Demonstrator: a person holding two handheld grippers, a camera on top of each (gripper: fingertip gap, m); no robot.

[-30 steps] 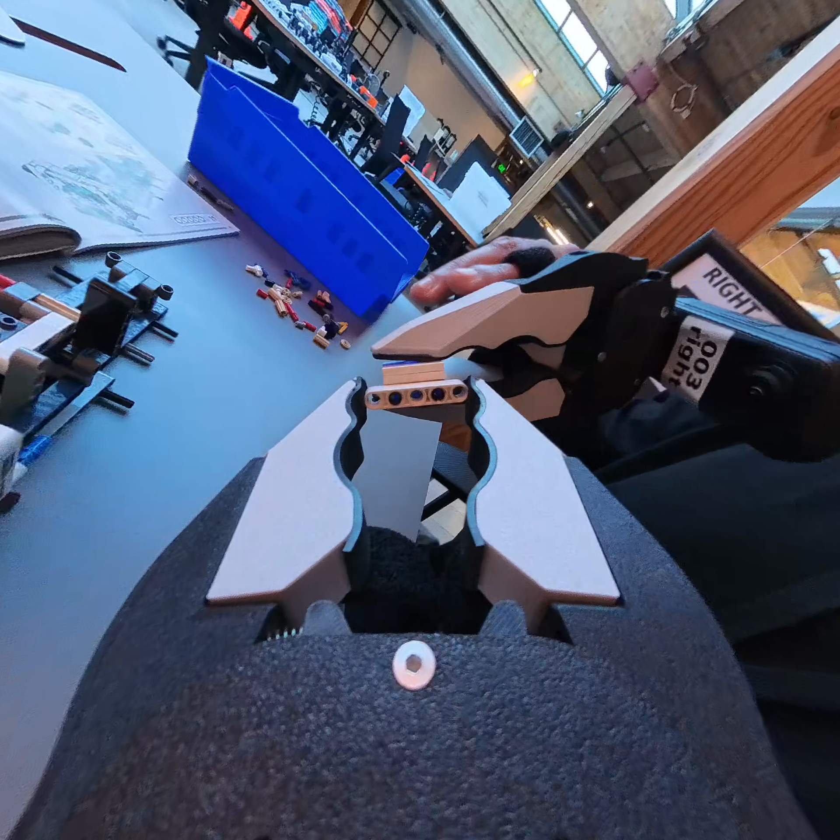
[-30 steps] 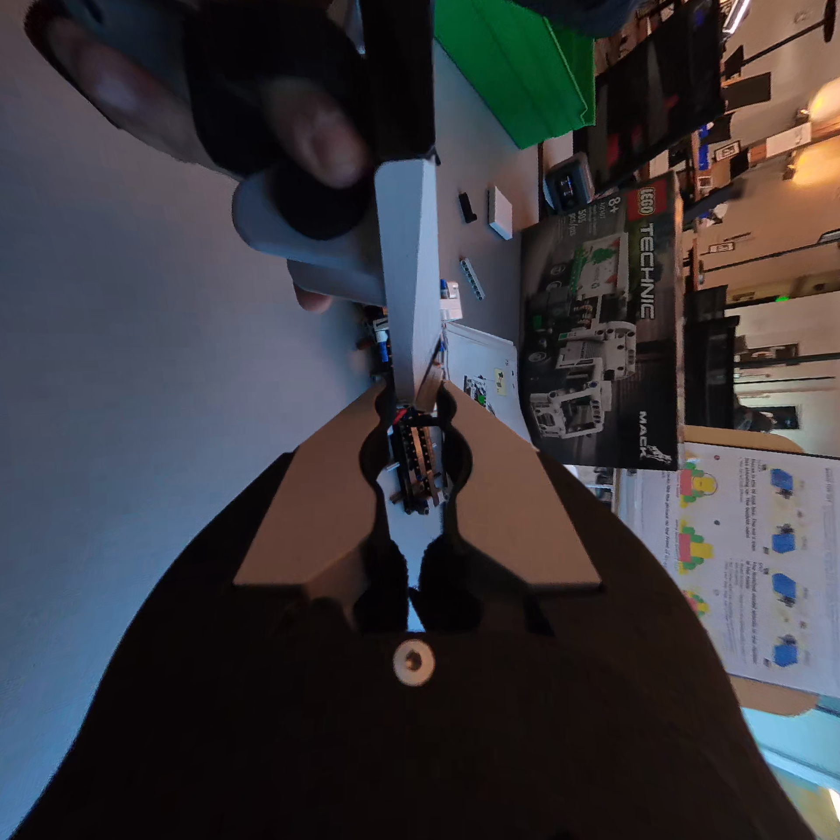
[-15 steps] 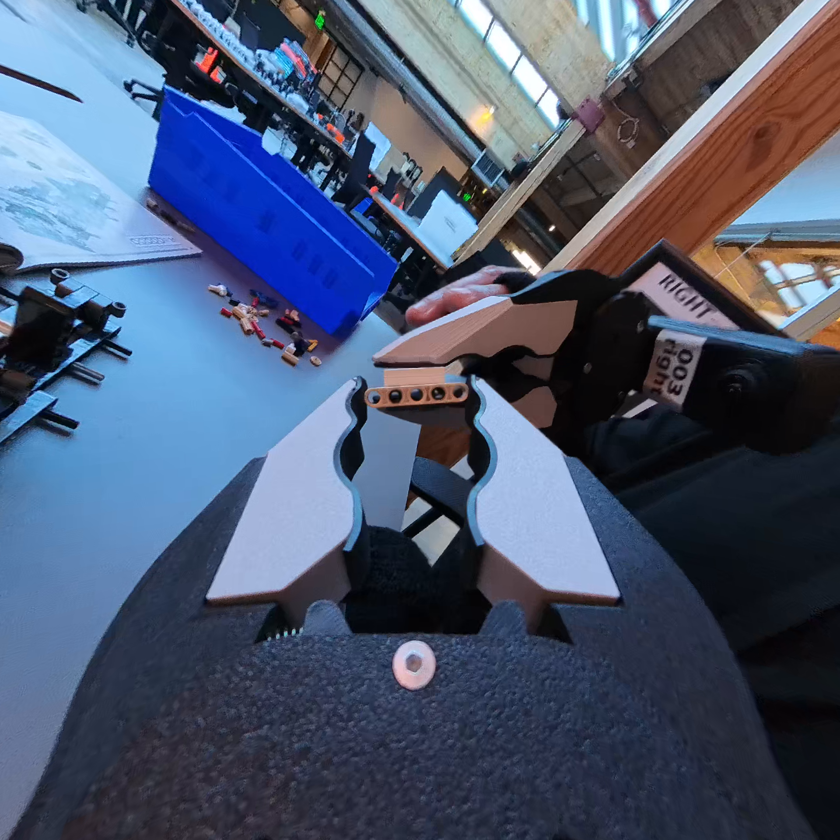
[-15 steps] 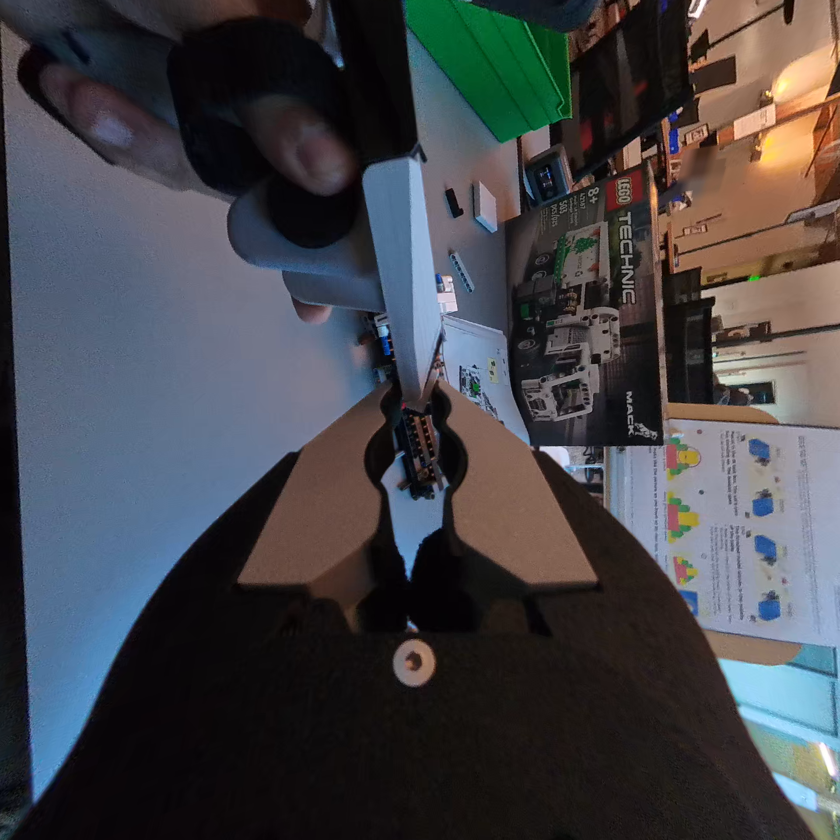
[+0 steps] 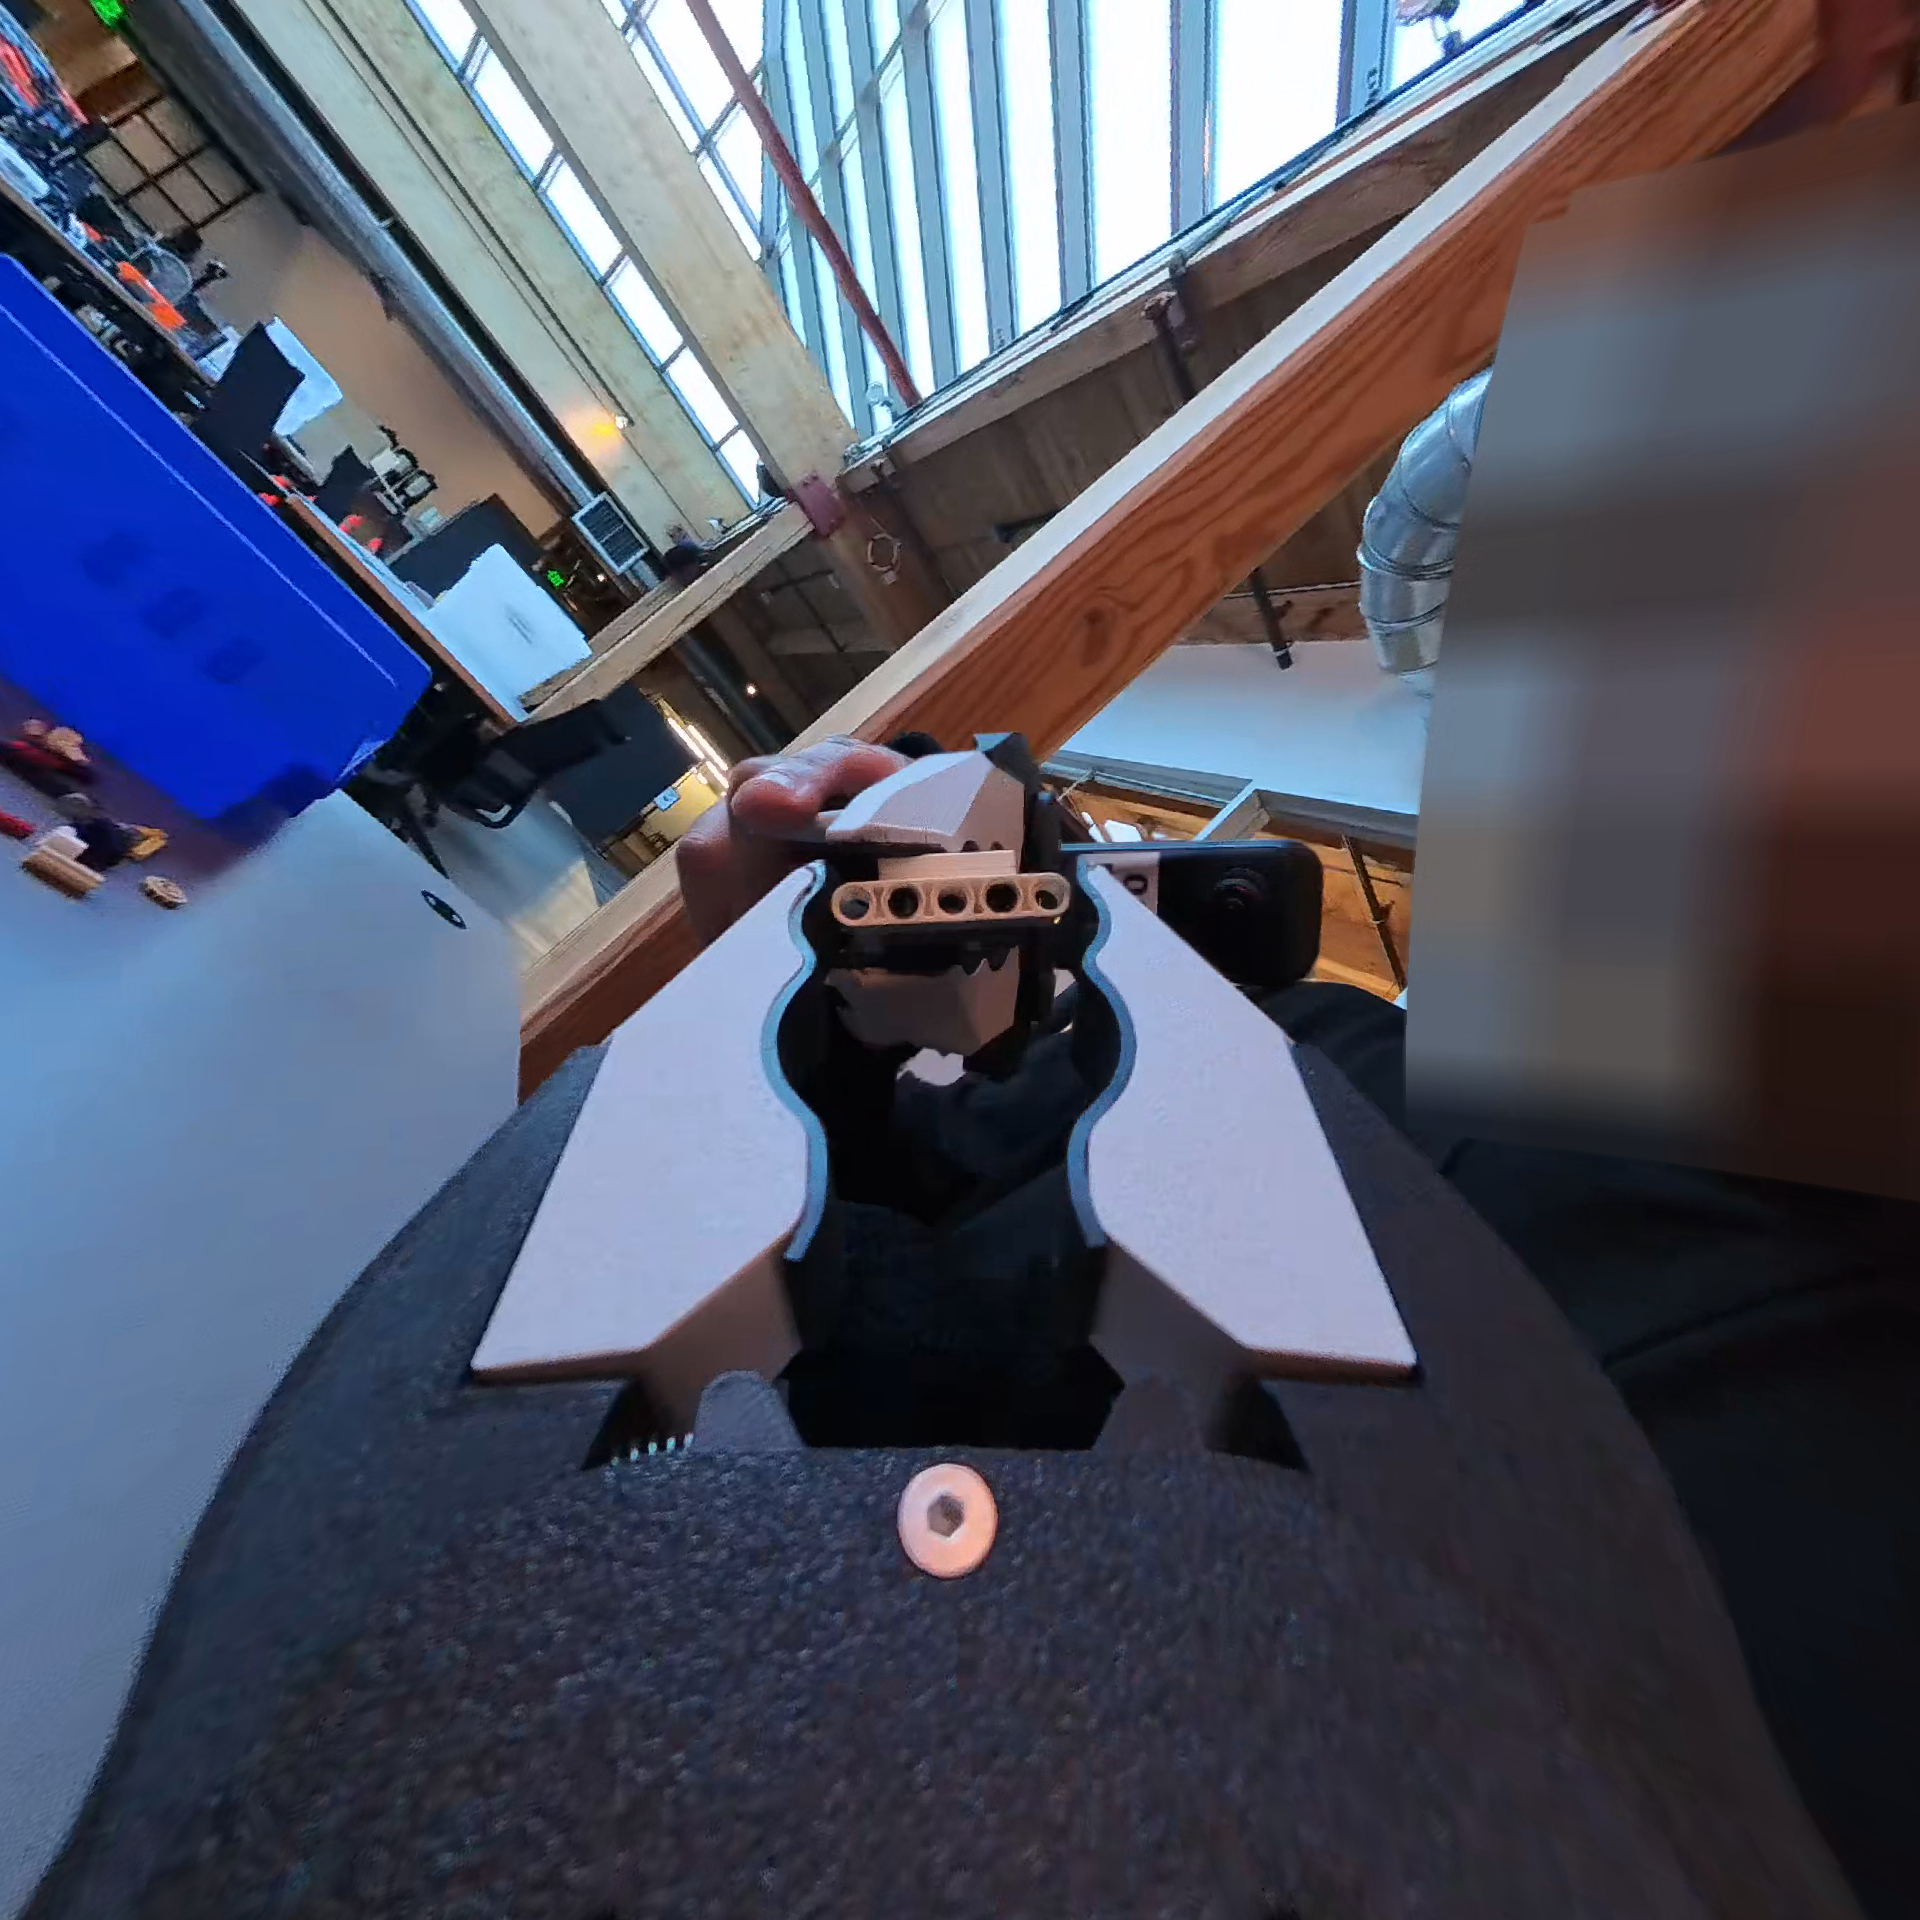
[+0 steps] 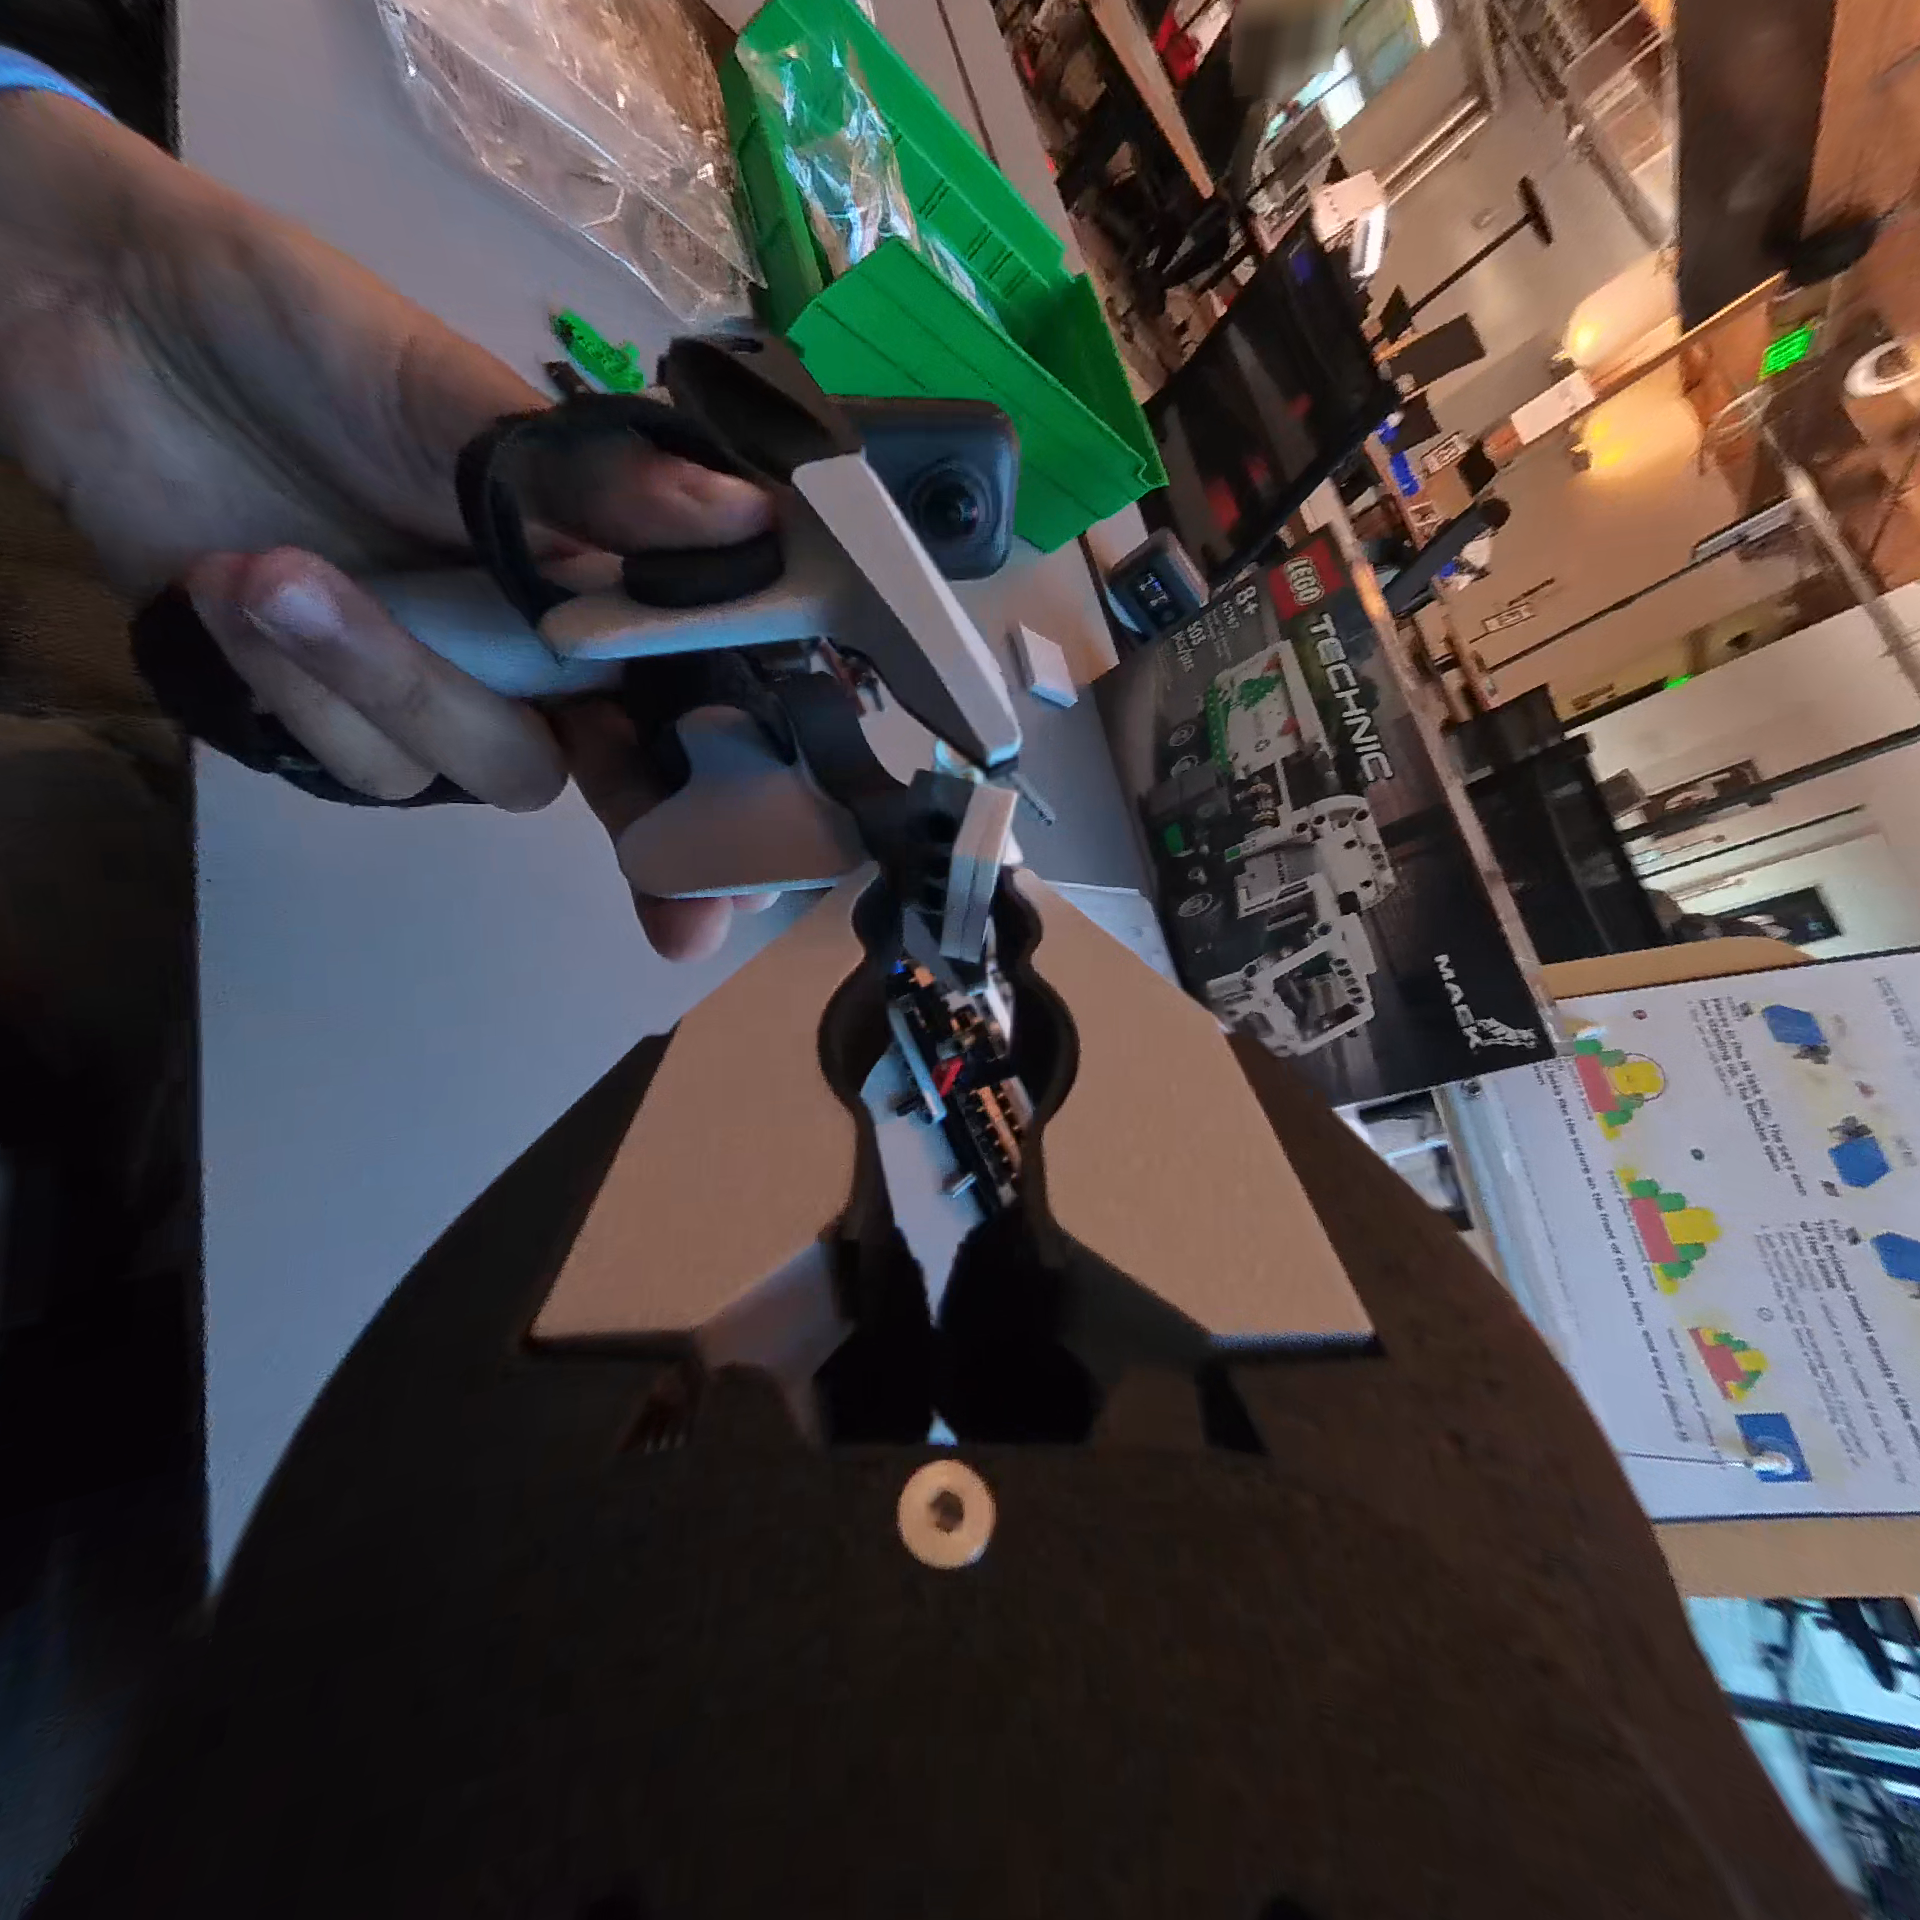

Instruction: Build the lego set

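Observation:
My left gripper [image 5: 951, 914] is shut on a tan five-hole beam [image 5: 951, 899], held crosswise between its tips and raised off the table. My right gripper [image 6: 940, 914] is shut on a white piece [image 6: 977, 873], which sits right on top of the beam in the left wrist view [image 5: 951, 864]. The two grippers meet tip to tip. The right gripper [image 5: 925, 821] faces the left one head-on. The left gripper [image 6: 977, 758], held by a hand [image 6: 260, 436], comes in from the upper left. A partly built dark model [image 6: 966, 1091] lies on the table behind my right fingers.
A blue bin [image 5: 156, 582] and several small loose pieces [image 5: 62, 862] are at the left on the grey table [image 5: 208, 1091]. A green bin [image 6: 935, 312], clear plastic bags [image 6: 582, 125], the set's box [image 6: 1320, 831] and a printed sheet [image 6: 1714, 1226] stand beyond. My two grippers' fingertips are within a few centimetres of each other.
The left gripper has tilted upward, so the model and booklet left its view. The right gripper swung round to face it head-on. Both keep hold of their pieces.

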